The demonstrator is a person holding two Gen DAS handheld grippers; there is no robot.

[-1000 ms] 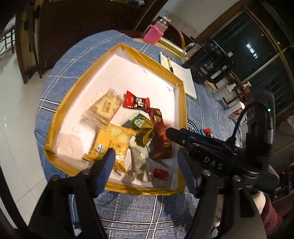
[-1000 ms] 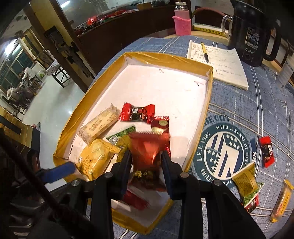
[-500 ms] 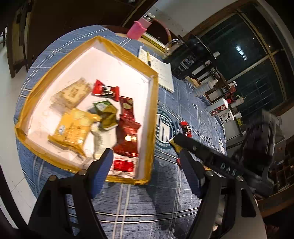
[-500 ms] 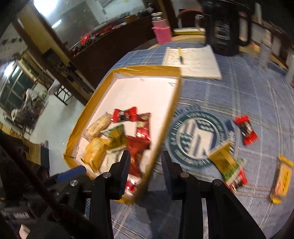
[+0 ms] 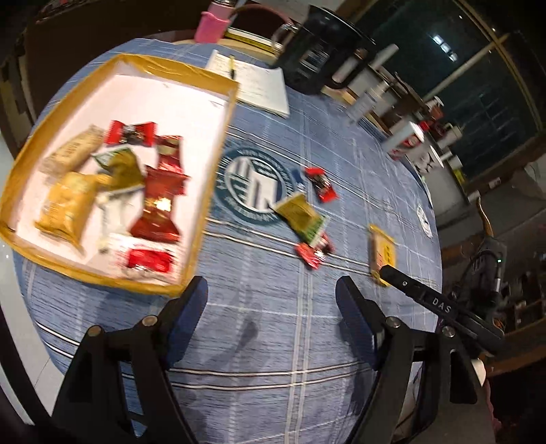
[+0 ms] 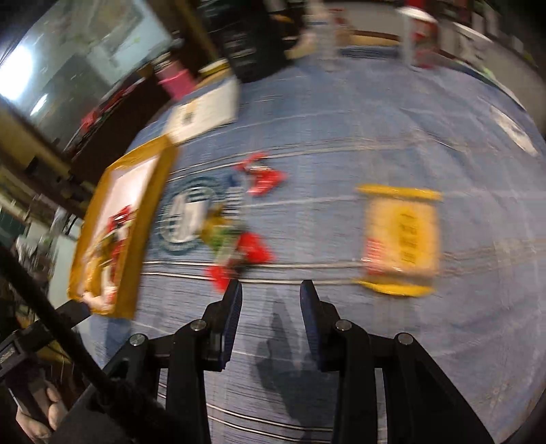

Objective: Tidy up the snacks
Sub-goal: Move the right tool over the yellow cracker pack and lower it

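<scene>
Landmark: shallow tray (image 5: 211, 177) with yellow-taped rim and white floor, sitting on the blue plaid-clothed surface (image 5: 279, 341).

Inside the tray: a cluster of snack packets at the end nearest the left wrist camera. Large red packet (image 5: 158, 208) in the middle of the pile, yellow packet (image 5: 66, 208) on the side away from the emblem, small red packet (image 5: 148, 263) against the near rim, red wrapped candy (image 5: 131, 132) toward the far end. The far half of the tray floor is bare.

Outside the tray, on the cloth: round blue-and-white emblem (image 5: 254, 186) just beside the tray's long rim. Beyond the emblem, a small red candy (image 5: 320, 184); nearer, an olive-green packet (image 5: 300, 215) overlapping a red packet (image 5: 314, 252). Furthest from the tray, a yellow bar-shaped packet (image 5: 384, 256), lying apart from the others.

Left gripper (image 5: 271, 304): jaws wide apart, nothing between them, over bare cloth just off the tray's near corner.

Right gripper (image 6: 271, 295): jaws parted with a narrower gap, nothing between them, over cloth well away from the tray; the picture is heavily smeared. The red-and-green packets lie just ahead of its left finger.

Past the tray's far end: notepad (image 5: 259, 87) with a pen, black kettle (image 5: 317, 61), pink-sleeved bottle (image 5: 213, 25).
</scene>
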